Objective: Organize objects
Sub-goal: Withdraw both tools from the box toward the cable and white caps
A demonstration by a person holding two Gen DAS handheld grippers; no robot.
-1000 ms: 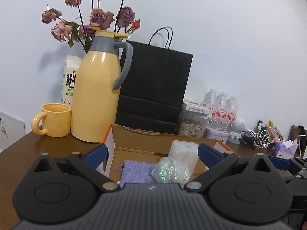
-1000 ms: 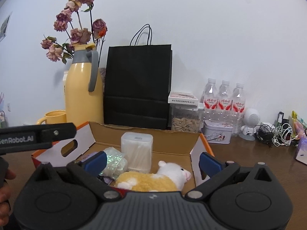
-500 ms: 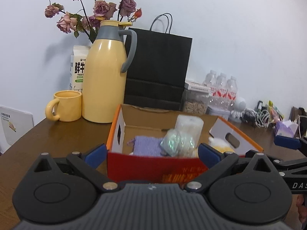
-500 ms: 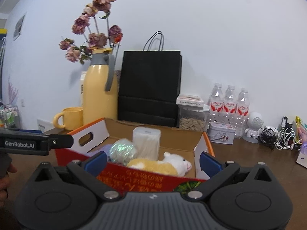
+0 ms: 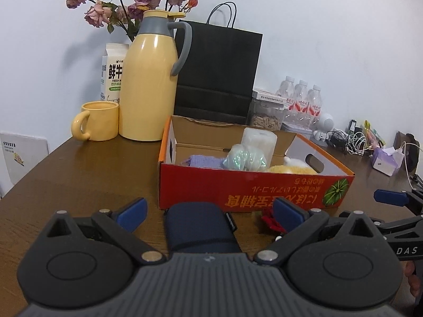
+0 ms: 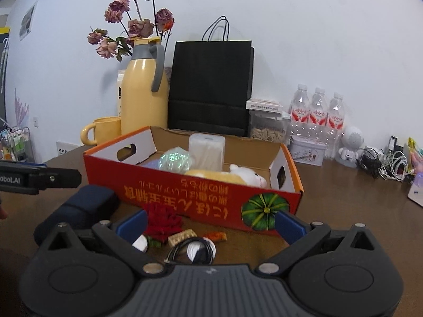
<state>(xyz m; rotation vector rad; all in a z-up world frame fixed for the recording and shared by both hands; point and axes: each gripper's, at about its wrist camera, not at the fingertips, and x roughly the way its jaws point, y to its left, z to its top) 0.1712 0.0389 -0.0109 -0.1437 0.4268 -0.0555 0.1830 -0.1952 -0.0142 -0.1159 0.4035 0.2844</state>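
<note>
A red cardboard box [image 5: 238, 185] [image 6: 185, 187] stands mid-table. It holds a purple cloth [image 5: 203, 160], a shiny wrapped ball [image 5: 244, 157] [image 6: 175, 159], a clear tub [image 5: 259, 140] [image 6: 206, 148] and a yellow-white plush [image 6: 230, 175]. In front of it lie a navy pouch [image 5: 201, 225] [image 6: 79, 208], a red rose [image 6: 162, 222], a small gold block [image 6: 181, 236], a white disc [image 6: 140, 244] and a coiled black cable [image 6: 195, 249]. My left gripper [image 5: 210, 211] is open over the pouch. My right gripper [image 6: 210, 222] is open above the small items.
A yellow thermos [image 5: 149, 84], yellow mug [image 5: 96, 120], milk carton [image 5: 112, 71], dried roses and black paper bag [image 5: 219, 71] stand behind the box. A seed jar [image 6: 267, 124], water bottles [image 6: 318, 116], tin, white toy, cables and tissue pack [image 5: 386, 159] fill the right.
Both grippers have pulled back from over the box toward the table's near edge. The pouch, rose and small items in front of the box have come into view.
</note>
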